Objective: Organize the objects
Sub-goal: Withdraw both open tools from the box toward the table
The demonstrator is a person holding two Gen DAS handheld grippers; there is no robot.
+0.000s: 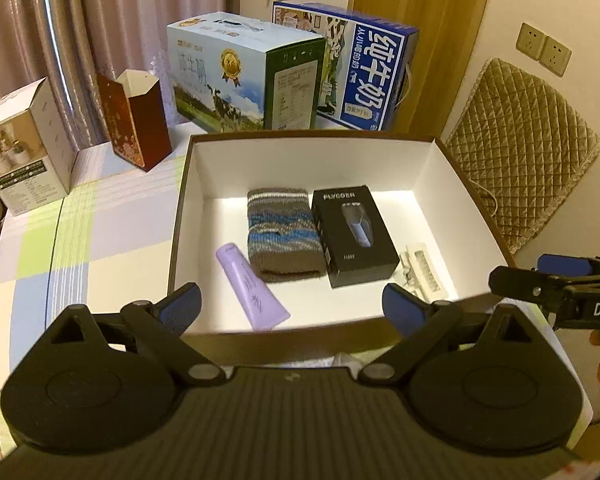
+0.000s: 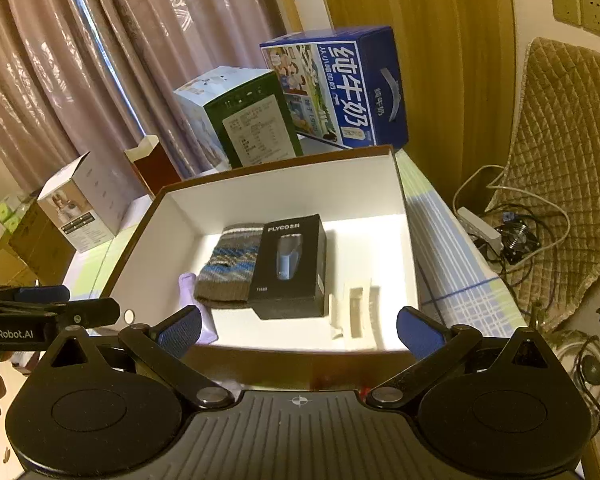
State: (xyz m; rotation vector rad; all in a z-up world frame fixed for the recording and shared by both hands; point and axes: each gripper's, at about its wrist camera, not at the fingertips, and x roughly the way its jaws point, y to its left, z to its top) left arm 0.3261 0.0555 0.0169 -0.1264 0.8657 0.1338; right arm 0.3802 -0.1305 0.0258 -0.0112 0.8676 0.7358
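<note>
A brown box with a white inside point(image 1: 204, 184) point(image 2: 148, 240) stands open on the table. In it lie a lilac tube point(image 1: 254, 290) point(image 2: 188, 284), a striped knitted piece point(image 1: 284, 232) point(image 2: 230, 268), a black Flyco shaver box point(image 1: 350, 232) point(image 2: 292, 268) and a white plastic item point(image 1: 422, 270) point(image 2: 356, 312). My left gripper point(image 1: 290, 306) hangs open over the box's near wall, empty. My right gripper point(image 2: 300, 330) is open too, nothing between its fingers. Each gripper shows at the edge of the other's view.
Behind the box stand two milk cartons point(image 1: 244, 76) point(image 2: 340, 88), a dark red open carton point(image 1: 136, 120) and a white product box point(image 1: 24, 152). A quilted brown cushion point(image 1: 528, 152) leans at the right. Cables and a power strip point(image 2: 484, 228) lie beside the table.
</note>
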